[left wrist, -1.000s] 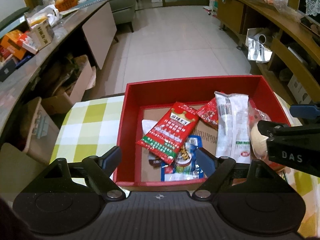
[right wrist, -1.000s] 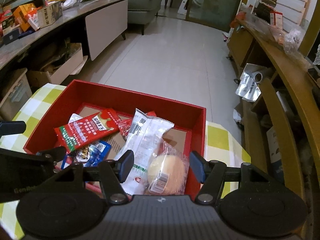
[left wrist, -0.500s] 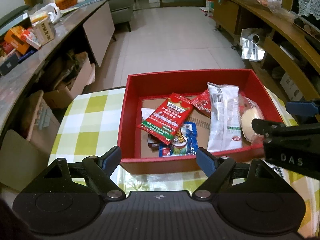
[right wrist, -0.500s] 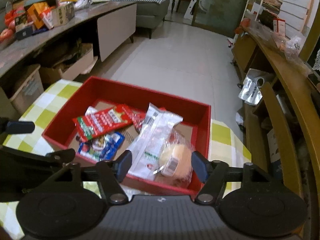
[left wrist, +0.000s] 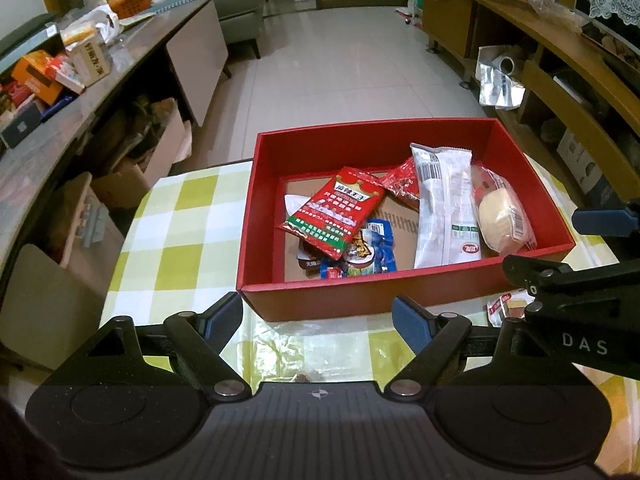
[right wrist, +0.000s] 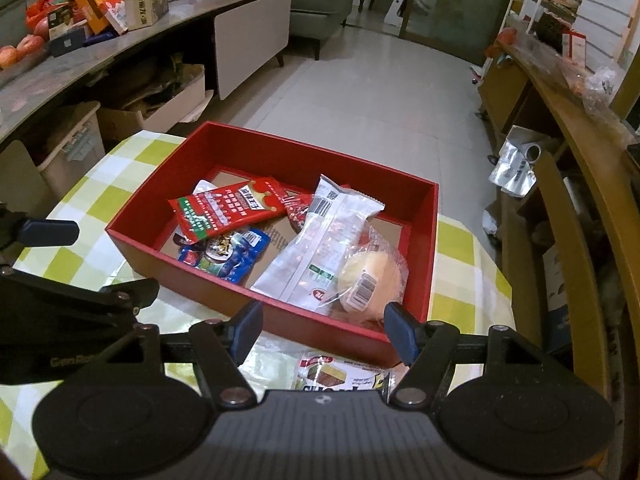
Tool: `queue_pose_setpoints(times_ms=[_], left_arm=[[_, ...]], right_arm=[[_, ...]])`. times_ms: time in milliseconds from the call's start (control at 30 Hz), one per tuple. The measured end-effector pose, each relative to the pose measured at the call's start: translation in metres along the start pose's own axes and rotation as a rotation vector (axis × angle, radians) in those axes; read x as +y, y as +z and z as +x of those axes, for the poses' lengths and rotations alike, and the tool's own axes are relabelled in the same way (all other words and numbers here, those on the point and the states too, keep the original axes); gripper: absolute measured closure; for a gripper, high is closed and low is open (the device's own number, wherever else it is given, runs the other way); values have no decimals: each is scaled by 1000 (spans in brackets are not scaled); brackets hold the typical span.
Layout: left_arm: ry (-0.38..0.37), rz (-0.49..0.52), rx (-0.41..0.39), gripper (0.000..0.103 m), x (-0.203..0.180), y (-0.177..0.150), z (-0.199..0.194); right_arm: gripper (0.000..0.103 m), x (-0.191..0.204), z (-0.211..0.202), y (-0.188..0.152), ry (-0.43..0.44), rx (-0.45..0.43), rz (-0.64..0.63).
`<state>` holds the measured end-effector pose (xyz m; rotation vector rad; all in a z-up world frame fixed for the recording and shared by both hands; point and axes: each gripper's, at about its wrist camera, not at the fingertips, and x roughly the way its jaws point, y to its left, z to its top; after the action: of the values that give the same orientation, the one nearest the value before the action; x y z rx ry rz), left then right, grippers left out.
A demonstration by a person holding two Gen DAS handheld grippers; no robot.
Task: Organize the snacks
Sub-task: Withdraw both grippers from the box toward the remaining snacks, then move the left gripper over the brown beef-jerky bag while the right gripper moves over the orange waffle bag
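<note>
I am holding my left tongs (left wrist: pixel 318 316) spread and empty, the red box (left wrist: pixel 360 292) of snacks lying just ahead. My right tongs (right wrist: pixel 323 326) are hanging spread too, a wrapped cake packet (right wrist: pixel 340 374) lying on the tabletop (right wrist: pixel 116 184) just beneath them.

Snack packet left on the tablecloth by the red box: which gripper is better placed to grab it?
Right. The snack packet lies just below the open right gripper; the left gripper sits further off.

Red box (left wrist: pixel 360 292) on checked cloth (left wrist: pixel 168 232) holds snack packets (left wrist: pixel 336 212); left gripper (left wrist: pixel 318 316) empty.
</note>
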<state>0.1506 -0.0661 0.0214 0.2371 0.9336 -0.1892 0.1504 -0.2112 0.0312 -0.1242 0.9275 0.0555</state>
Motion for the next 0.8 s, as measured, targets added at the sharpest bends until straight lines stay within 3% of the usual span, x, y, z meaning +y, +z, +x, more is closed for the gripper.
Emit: queue_pose_setpoints(times_ms=[800], left_arm=[[5,41,135,15,28,-52,21]], right_arm=[[29,55,-9,-57,107,141,-90]])
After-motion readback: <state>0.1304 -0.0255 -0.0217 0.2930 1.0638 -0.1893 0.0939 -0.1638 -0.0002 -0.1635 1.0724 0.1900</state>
